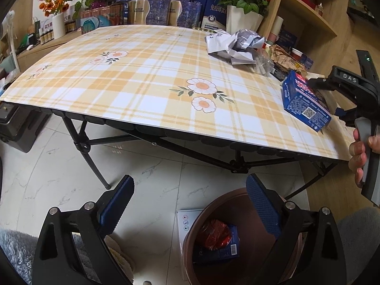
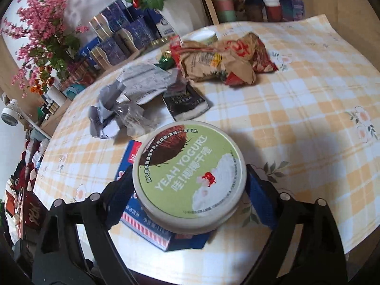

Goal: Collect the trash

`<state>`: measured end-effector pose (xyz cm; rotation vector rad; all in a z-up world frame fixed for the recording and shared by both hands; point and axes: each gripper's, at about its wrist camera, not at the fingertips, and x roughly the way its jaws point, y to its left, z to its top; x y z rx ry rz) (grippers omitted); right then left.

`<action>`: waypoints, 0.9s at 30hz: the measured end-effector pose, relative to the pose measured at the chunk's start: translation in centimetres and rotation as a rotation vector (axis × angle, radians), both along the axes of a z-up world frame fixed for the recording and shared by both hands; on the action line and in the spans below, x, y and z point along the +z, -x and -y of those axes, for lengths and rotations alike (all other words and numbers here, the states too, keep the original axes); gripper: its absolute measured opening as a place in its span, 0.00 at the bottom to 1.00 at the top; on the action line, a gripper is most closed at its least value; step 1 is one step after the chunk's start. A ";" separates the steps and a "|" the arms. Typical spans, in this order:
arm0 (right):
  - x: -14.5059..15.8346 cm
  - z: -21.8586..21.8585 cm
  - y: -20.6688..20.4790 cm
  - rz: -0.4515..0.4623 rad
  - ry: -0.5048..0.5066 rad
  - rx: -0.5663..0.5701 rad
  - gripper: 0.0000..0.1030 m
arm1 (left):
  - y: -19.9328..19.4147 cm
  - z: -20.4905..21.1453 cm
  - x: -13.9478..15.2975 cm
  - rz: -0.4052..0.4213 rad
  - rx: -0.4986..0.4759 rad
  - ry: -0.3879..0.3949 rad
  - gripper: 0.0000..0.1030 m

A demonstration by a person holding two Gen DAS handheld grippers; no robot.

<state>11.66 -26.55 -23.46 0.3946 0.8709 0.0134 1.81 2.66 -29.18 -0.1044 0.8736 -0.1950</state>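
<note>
The left gripper hung with fingers spread and empty over the brown bin, well off the surface. The right gripper was the nearer: the yogurt tub, round, green-lidded, upright on a blue box, sat squarely between its fingers, which bracketed it; whether the pads pressed it I could not tell.

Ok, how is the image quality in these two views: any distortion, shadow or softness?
Left wrist view: sharp, daylit, the table edge strongly bowed by the fisheye. Right wrist view: dimmer and softer, a broad shadow beside the yogurt tub, corners vignetted black.
</note>
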 end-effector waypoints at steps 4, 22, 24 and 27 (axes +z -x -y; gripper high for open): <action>1.8 0.5 2.4 0.064 0.027 -0.001 0.83 | 0.0 0.6 0.0 -0.022 -0.025 0.009 0.90; 4.2 7.3 11.2 0.150 0.031 -0.088 0.83 | -7.6 14.3 7.0 0.040 -0.417 0.108 0.93; 4.4 7.6 11.2 0.154 0.036 -0.088 0.83 | -8.7 16.0 7.1 0.024 -0.436 0.085 0.93; 4.6 8.1 11.3 0.163 0.050 -0.090 0.83 | -9.8 18.1 6.7 0.014 -0.447 0.027 0.93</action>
